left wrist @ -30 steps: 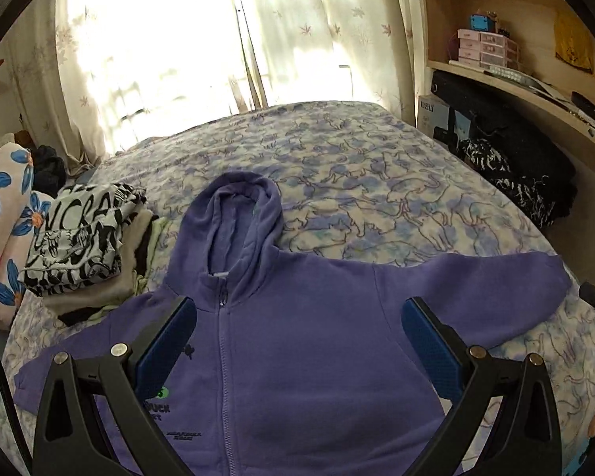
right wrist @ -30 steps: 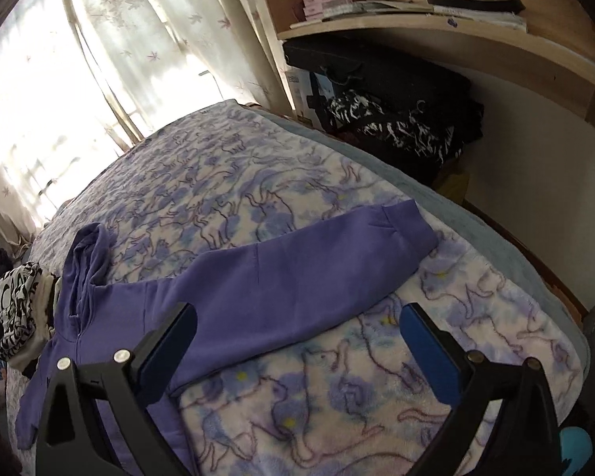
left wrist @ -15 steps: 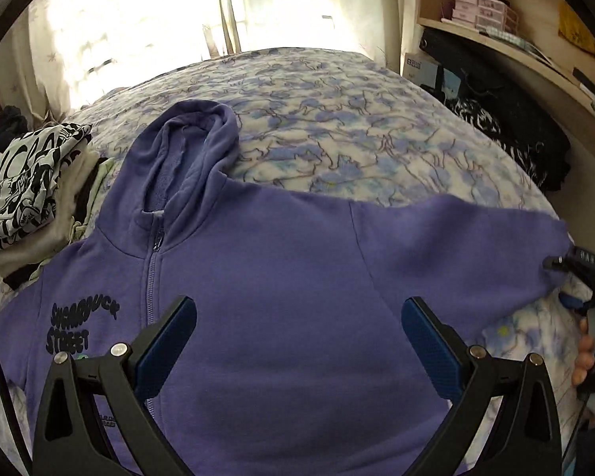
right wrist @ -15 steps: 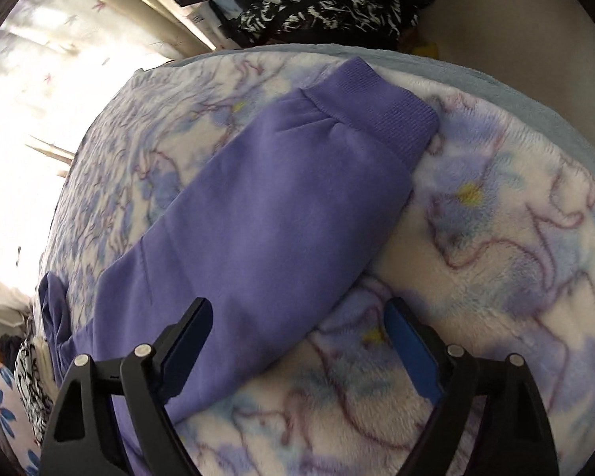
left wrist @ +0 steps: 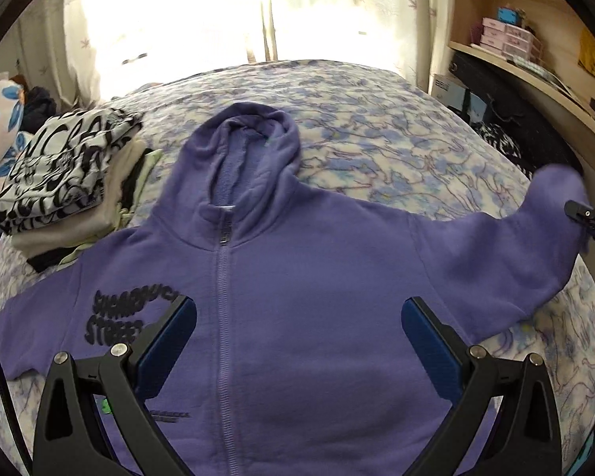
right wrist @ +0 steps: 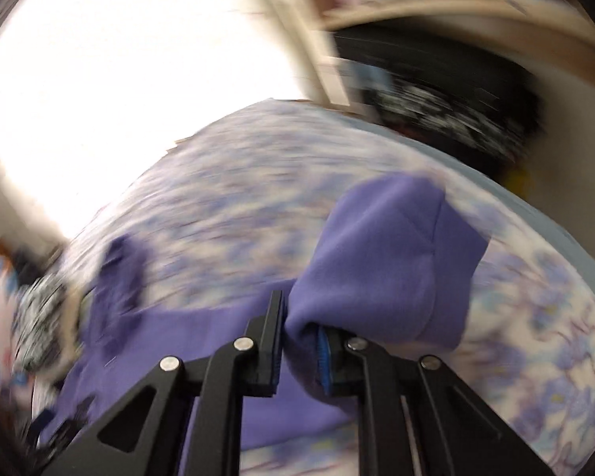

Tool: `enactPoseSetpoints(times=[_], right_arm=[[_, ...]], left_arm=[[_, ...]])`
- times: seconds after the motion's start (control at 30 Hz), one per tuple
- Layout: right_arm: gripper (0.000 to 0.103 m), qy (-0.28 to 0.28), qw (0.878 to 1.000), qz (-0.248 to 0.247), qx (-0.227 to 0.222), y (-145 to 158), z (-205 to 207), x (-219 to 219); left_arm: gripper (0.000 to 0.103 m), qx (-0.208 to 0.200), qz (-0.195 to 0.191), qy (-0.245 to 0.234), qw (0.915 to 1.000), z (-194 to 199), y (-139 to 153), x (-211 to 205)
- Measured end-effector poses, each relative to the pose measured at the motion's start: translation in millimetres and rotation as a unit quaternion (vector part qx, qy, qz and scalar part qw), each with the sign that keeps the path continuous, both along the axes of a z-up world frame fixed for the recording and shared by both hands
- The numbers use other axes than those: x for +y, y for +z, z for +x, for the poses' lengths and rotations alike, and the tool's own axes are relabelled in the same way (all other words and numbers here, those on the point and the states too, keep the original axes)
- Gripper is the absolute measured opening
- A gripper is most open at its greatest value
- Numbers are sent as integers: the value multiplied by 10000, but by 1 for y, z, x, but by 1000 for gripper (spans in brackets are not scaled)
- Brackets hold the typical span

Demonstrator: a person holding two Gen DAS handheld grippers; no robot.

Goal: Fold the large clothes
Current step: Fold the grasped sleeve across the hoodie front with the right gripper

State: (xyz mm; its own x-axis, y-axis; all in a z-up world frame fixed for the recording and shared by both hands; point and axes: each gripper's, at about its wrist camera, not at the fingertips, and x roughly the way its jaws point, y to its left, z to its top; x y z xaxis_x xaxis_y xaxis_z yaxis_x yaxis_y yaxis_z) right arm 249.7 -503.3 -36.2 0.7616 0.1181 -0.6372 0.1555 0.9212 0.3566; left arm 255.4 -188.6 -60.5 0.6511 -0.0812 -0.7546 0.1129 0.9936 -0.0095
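Observation:
A purple zip hoodie (left wrist: 289, 285) lies front up on the bed, hood toward the window. My left gripper (left wrist: 299, 337) is open and empty, hovering over its chest. My right gripper (right wrist: 300, 341) is shut on the hoodie's right sleeve (right wrist: 384, 261) near the cuff and holds it lifted off the blanket; the sleeve bunches above the jaws. In the left wrist view the right gripper (left wrist: 591, 222) shows at the right edge, with the raised sleeve end (left wrist: 551, 198) curling up. The right wrist view is motion-blurred.
A floral blanket (left wrist: 377, 135) covers the bed. A stack of folded clothes (left wrist: 67, 174) sits left of the hood. A flowered pillow (left wrist: 0, 119) lies at far left. Shelves and dark bags (left wrist: 507, 119) stand along the right wall.
My right gripper has closed on the sleeve near the cuff and lifted it off the bed. The left gripper has drawn back slightly over the hoodie's chest, staying open.

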Motion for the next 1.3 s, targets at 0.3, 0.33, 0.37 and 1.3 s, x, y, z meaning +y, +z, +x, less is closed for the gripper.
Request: enactPoseSetpoints(times=[0.3, 0.33, 0.37, 1.3], right_arm=[[43, 1676, 9774, -909, 912, -68, 3, 165], [46, 1724, 9738, -979, 1112, -83, 2, 172], [47, 1760, 9710, -998, 1272, -94, -1, 176], [48, 1153, 9830, 211, 1412, -111, -98, 159]], left_arm=[[102, 406, -324, 189, 9985, 2, -30, 57], [102, 455, -370, 155, 9982, 2, -34, 59], [102, 517, -438, 105, 9976, 2, -38, 62], [9, 1008, -1305, -831, 9828, 38, -63, 9]])
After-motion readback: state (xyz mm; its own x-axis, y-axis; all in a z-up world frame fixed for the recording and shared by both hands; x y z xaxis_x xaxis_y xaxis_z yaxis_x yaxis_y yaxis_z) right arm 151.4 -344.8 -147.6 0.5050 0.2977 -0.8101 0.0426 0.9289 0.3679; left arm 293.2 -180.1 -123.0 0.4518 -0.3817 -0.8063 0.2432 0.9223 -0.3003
